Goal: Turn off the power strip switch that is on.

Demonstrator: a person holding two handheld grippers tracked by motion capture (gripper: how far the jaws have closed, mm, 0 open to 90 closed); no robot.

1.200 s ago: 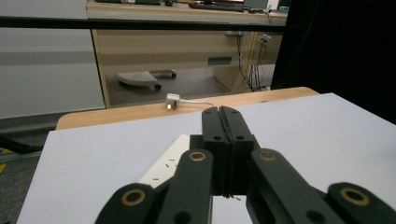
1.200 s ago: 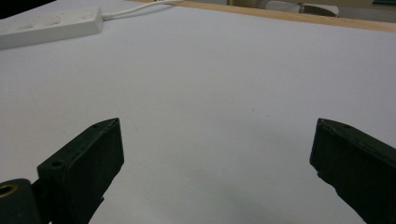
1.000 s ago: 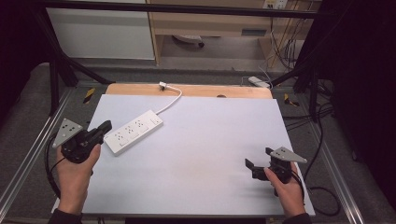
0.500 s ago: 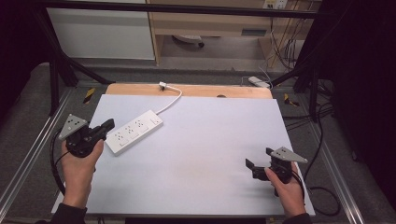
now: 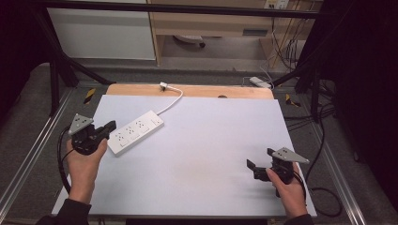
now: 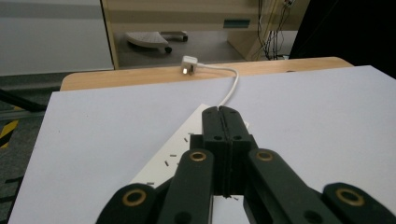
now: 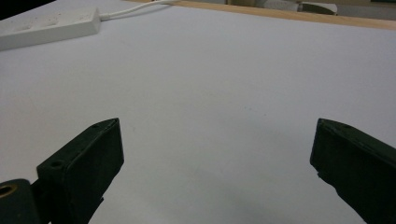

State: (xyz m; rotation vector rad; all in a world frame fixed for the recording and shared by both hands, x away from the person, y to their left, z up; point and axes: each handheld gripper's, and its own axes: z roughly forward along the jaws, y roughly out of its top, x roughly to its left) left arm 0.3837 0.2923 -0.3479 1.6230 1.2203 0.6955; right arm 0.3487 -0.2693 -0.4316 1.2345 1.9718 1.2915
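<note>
Apparently little is done so far: the white power strip [image 5: 135,131] is lying diagonally on the left part of the worktop [image 5: 211,154], its cable [image 5: 172,99] running to the plug [image 5: 163,86] at the far wooden edge. The left hand-held gripper [image 5: 110,125] is hovering at the strip's near end with jaws clenched on nothing (contact is hard to judge). The right hand-held gripper [image 5: 259,164] is waiting well apart, jaws spread wide. Any handling of the strip is remaining.
</note>
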